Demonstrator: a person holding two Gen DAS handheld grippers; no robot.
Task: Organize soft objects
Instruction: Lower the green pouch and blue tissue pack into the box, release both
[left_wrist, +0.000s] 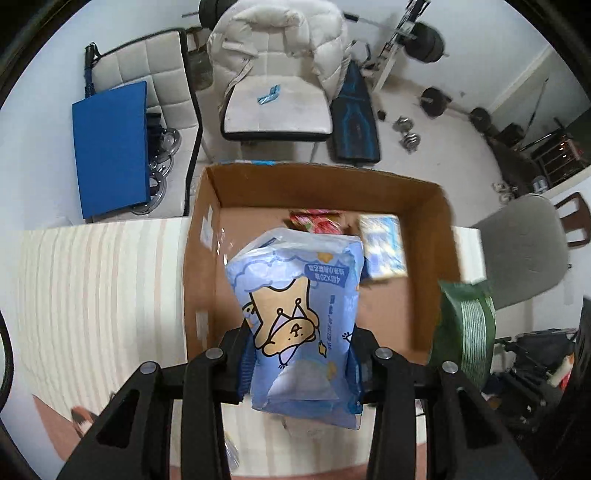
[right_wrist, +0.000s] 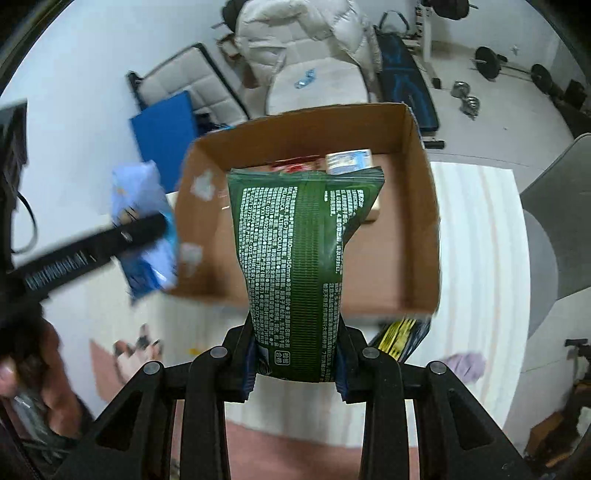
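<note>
The cardboard box (left_wrist: 406, 314) sits on the surface (left_wrist: 92, 288). Inside the box, a small carton (left_wrist: 384, 245) and a snack packet (left_wrist: 314, 219) lie near its far wall. Beyond the box stands a chair (left_wrist: 277, 107) with a jacket (left_wrist: 277, 33) over it.

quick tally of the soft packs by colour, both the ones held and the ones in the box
Light blue packs: 2, one held in the left gripper, one in the cardboard box
Green packs: 1, held in the right gripper
Red packs: 1, in the box, partly hidden
Total: 4
</note>
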